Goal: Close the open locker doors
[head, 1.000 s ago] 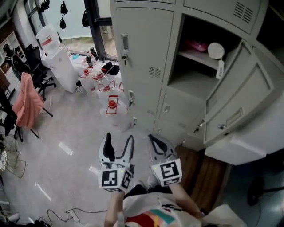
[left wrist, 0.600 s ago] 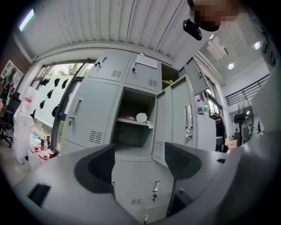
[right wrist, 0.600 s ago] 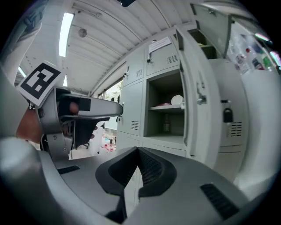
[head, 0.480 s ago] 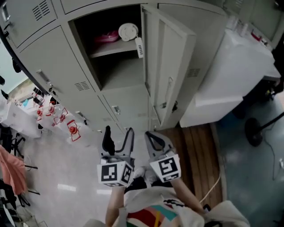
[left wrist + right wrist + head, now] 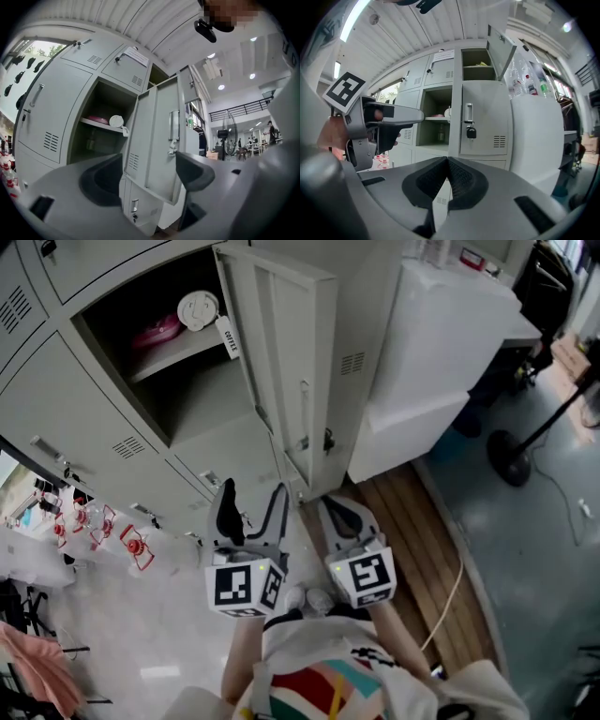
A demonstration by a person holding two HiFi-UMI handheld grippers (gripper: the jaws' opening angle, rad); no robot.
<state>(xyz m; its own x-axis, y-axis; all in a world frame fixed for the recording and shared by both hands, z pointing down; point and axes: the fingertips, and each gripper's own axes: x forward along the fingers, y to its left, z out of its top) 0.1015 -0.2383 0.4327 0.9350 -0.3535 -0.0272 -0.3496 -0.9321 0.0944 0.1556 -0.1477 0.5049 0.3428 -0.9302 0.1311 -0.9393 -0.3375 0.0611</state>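
- The left gripper [image 5: 253, 498] is released: its two jaws stand wide apart and nothing is between them. It is held low in front of the lockers, probably ready to meet a door.
- The right gripper [image 5: 337, 514] is clenched, with its jaws pressed together on nothing. I think a closed tip suits pushing on a flat panel.
- Both grippers are well apart from the open door [image 5: 281, 352], so the closing is not yet begun.
- This door stands swung out from the middle compartment [image 5: 187, 404], toward the person and near the white cabinet [image 5: 441, 343].
- On the shelf [image 5: 173, 351] inside are one pink thing [image 5: 157, 332] and one white round thing [image 5: 197, 307].
- I count two open doors. The right gripper view also shows an upper door [image 5: 500, 47] swung out above the first, but the head view shows only one.
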